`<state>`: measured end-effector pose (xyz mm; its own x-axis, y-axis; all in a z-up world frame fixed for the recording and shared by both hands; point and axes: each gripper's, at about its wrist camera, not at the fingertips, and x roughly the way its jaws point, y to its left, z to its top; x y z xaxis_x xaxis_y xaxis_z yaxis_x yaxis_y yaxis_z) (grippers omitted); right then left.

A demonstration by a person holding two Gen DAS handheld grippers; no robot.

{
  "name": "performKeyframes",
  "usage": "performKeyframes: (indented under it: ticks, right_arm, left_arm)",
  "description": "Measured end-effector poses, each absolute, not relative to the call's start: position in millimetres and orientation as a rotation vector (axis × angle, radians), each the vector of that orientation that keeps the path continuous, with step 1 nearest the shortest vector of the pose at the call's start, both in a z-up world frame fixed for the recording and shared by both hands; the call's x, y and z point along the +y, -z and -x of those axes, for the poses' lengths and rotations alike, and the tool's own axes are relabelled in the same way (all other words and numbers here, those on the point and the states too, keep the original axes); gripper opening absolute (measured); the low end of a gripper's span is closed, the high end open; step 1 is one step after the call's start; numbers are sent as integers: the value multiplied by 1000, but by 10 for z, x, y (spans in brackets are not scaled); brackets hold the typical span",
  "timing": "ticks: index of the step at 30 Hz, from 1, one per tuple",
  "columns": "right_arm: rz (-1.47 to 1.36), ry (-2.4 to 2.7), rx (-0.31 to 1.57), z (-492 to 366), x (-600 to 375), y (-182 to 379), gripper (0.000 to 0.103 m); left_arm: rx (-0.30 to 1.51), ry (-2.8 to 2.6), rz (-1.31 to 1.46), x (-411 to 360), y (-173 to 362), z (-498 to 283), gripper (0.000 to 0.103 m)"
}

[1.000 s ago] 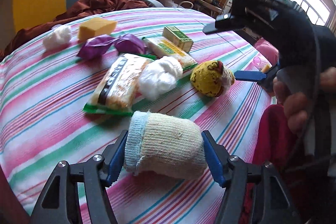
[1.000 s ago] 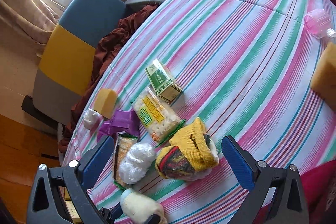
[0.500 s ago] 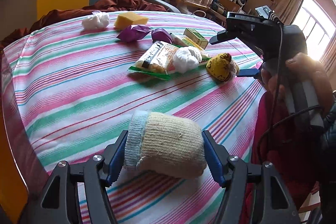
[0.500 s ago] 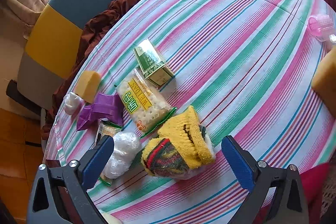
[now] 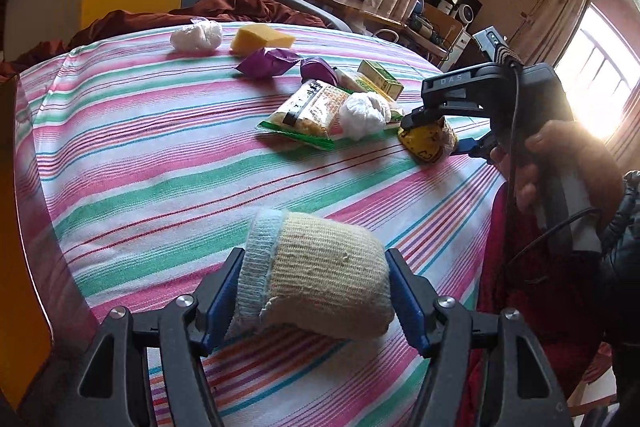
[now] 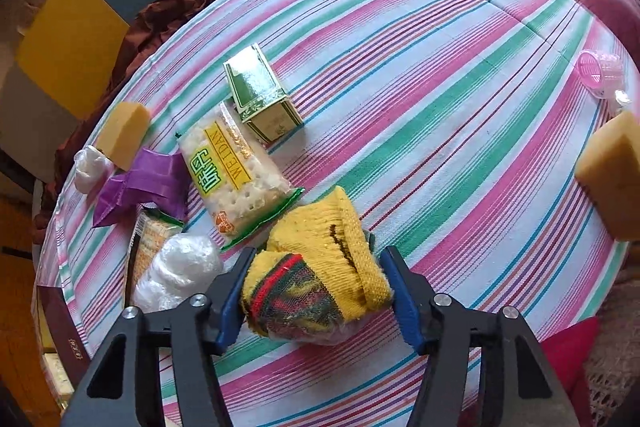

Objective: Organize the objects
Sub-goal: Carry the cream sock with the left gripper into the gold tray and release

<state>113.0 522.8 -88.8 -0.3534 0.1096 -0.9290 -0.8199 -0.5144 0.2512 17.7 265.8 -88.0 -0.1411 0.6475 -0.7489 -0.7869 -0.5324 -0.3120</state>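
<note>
My left gripper (image 5: 316, 301) is shut on a rolled beige sock with a pale blue cuff (image 5: 316, 287) and holds it above the near edge of the striped table (image 5: 140, 147). My right gripper (image 6: 316, 291) is shut on a rolled yellow sock with a red and green cuff (image 6: 320, 275), which rests on the cloth. The right gripper also shows in the left wrist view (image 5: 436, 131), over the yellow sock (image 5: 428, 143).
A cracker packet (image 6: 230, 175), a green box (image 6: 260, 95), purple wrappers (image 6: 140, 183), white plastic balls (image 6: 176, 267), a snack packet (image 5: 308, 111) and a yellow sponge (image 6: 122, 131) lie at the left. A second sponge (image 6: 612, 171) and a pink roller (image 6: 598, 73) lie at the right.
My right gripper has dropped onto the yellow sock and closed on it. My left gripper has drawn back from the pile toward the table's near edge with the beige sock.
</note>
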Motion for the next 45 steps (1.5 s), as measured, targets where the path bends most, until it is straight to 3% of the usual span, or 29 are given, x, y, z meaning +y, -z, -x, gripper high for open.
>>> performKeyframes:
  ticks: [9,14,16,33,45]
  right_arm:
    - [1300,-1939,851,-1030,5109,897,70]
    - [1296,-1915,776,-1063,5085,838,48]
    - [1286,-1919,772,-1076,5084,815,44]
    - [1332,-1926,644,-936,4998,868,47]
    - [1355,-1934,573,-899,4901,846,47]
  left_arm:
    - [177,-1832,1089,2623,886,-187,70]
    - [177,-1829,1086,2619,893,-183,70]
    - [183,-1831,1082,2617,893,-186,70]
    - [226,-1908,1003,2326,520,-359,67]
    - [33,-2307,1017,821,34,26,67]
